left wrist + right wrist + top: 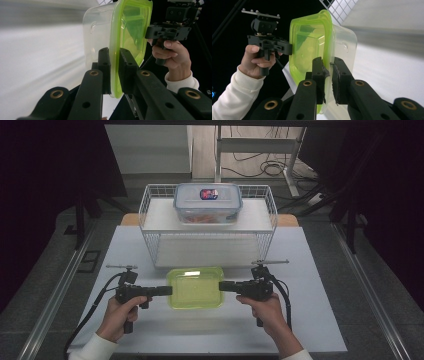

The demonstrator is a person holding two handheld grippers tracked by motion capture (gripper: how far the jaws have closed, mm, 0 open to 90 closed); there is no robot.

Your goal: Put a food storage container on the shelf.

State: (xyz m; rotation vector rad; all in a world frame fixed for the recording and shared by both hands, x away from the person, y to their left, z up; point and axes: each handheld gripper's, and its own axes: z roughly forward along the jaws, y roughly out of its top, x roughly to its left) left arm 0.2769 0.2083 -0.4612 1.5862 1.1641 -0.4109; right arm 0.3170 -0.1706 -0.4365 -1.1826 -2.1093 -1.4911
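A clear plastic box with a green lid (195,287) was held between the two grippers, in front of the white wire basket (150,200) and above the near part of the white table (310,320). The left gripper (169,290) was clamped on the lid's rim at the box's left edge; in the left gripper view its jaws were seen closed narrowly on the green rim (115,75), one jaw on each side. The right gripper (222,286) was clamped in the same way on the rim at the box's right edge, and in the right gripper view the green rim (328,80) was pinched between its two jaws. Each gripper was held level, pointed inward at the box, by one hand in a white sleeve.

A second, larger box with a blue-grey lid (208,202) was seen resting on the upper shelf of the wire basket, well apart from the green-lidded box.
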